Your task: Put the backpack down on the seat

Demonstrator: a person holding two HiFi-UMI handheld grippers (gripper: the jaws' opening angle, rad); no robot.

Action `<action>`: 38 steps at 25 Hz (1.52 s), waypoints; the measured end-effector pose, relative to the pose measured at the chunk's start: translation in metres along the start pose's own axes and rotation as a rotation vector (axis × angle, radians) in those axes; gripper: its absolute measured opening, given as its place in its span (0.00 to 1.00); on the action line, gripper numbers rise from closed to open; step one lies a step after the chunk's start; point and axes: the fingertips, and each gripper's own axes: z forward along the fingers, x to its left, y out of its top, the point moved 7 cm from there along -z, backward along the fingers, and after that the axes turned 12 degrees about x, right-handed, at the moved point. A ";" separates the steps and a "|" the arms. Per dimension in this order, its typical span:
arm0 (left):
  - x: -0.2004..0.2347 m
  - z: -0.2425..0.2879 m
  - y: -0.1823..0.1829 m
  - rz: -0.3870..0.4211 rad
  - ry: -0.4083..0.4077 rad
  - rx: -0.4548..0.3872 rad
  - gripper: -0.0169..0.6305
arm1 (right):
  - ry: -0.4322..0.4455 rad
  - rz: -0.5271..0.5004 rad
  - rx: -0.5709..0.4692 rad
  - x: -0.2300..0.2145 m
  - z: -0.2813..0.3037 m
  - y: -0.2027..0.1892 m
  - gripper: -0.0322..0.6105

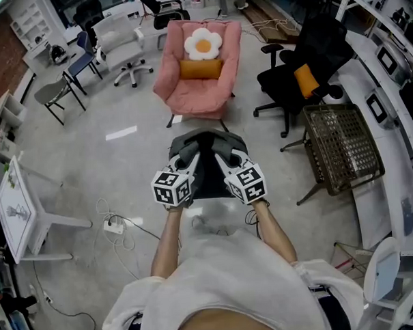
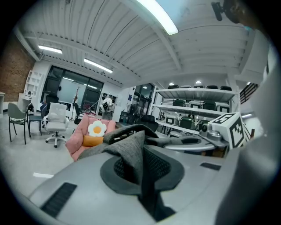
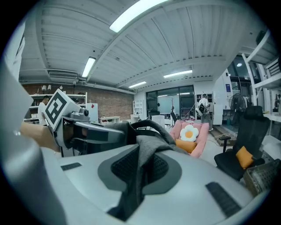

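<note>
One armchair [image 1: 197, 96] ahead: left tongs [image 1: 186, 156], right tongs [image 1: 227, 154] clamp one backpack [image 1: 208, 176].

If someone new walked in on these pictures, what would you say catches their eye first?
Probably the pink armchair straight ahead, with a daisy cushion above an orange pillow against its back. Nearer, the left gripper and right gripper each clamp grey fabric of the dark backpack held above the floor.
</note>
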 end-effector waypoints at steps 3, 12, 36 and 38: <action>0.005 0.011 0.002 -0.002 0.001 0.004 0.08 | 0.001 0.003 0.003 -0.010 0.007 -0.001 0.09; 0.053 0.050 0.016 -0.017 0.004 0.021 0.08 | 0.011 0.018 0.022 -0.043 0.061 0.013 0.10; 0.288 0.188 0.144 -0.026 -0.077 0.019 0.08 | -0.060 0.043 0.045 -0.173 0.285 0.150 0.10; 0.303 0.197 0.153 -0.017 -0.085 0.025 0.08 | -0.070 0.045 0.046 -0.181 0.299 0.158 0.10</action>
